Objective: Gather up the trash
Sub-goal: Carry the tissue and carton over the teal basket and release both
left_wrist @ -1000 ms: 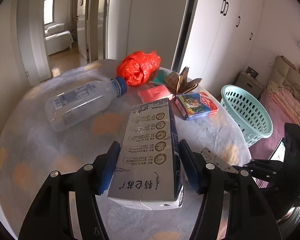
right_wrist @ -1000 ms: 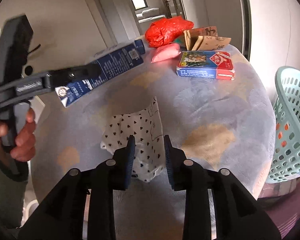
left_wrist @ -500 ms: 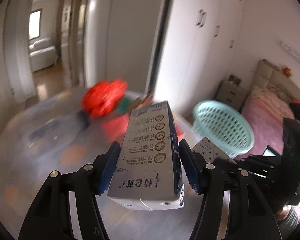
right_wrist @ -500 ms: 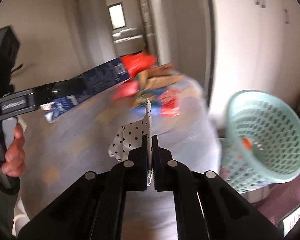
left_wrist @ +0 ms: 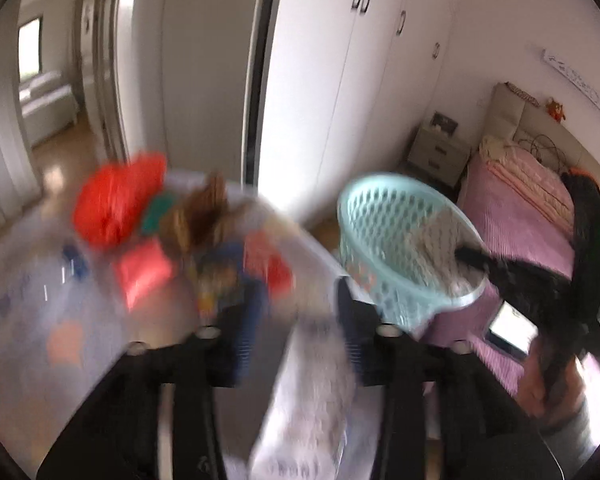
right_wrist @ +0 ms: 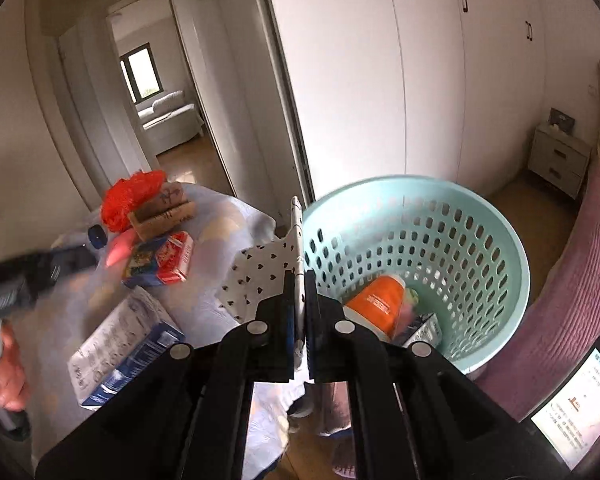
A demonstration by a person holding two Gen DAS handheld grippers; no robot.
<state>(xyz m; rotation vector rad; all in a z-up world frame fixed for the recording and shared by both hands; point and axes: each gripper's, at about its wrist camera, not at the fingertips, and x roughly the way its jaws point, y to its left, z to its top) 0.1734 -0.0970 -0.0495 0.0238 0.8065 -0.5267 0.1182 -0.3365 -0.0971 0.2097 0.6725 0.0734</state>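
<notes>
Right gripper (right_wrist: 299, 280) pinches the paper (right_wrist: 260, 276) beside the basket (right_wrist: 500, 240); left jaws spread, carton (right_wrist: 124, 344) falling, may miss.

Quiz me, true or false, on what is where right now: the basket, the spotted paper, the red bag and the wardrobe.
1. The right gripper is shut on the spotted paper. True.
2. The basket has nothing in it. False: an orange container and other bits lie at its bottom.
3. The red bag is inside the basket. False: it sits on the table, beside some folded cardboard.
4. The wardrobe doors behind the basket are closed. True.
</notes>
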